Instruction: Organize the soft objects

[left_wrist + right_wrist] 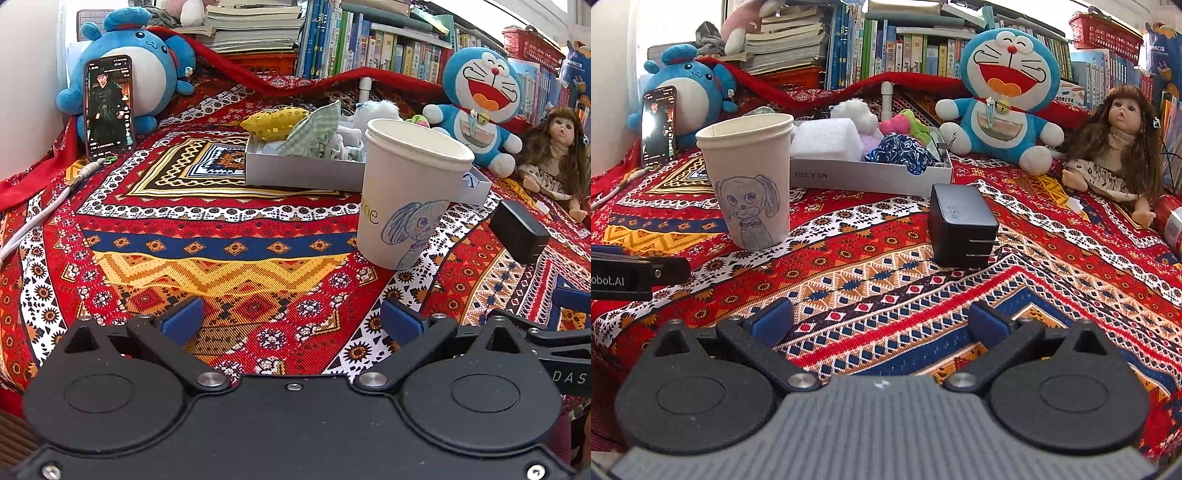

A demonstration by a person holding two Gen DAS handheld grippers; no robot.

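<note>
A: What is the left wrist view showing?

B: The left gripper (291, 317) is hovering low over the cloth (221, 254), its blue pads (183, 319) standing wide apart and holding nothing. The box (303, 171) of soft things is sitting well ahead of it, slightly right of centre. A yellow piece (273, 122) and a green checked cloth (317, 129) are poking out of the box. The cup (402, 195) is standing nearer, ahead and to the right, hiding the box's right end.

A: And the right wrist view?

B: The right gripper (881, 319) is also gaping wide, with nothing between its pads (988, 321). The box (868, 177) is lying well ahead, just left of centre, and is holding a white block (827, 140), a blue floral cloth (905, 153) and a white fluffy toy (857, 114). The charger (962, 225) is standing between the gripper and the box, and the cup (748, 177) is sitting ahead to the left. Part of the left gripper (635, 275) is showing at the left edge.
</note>
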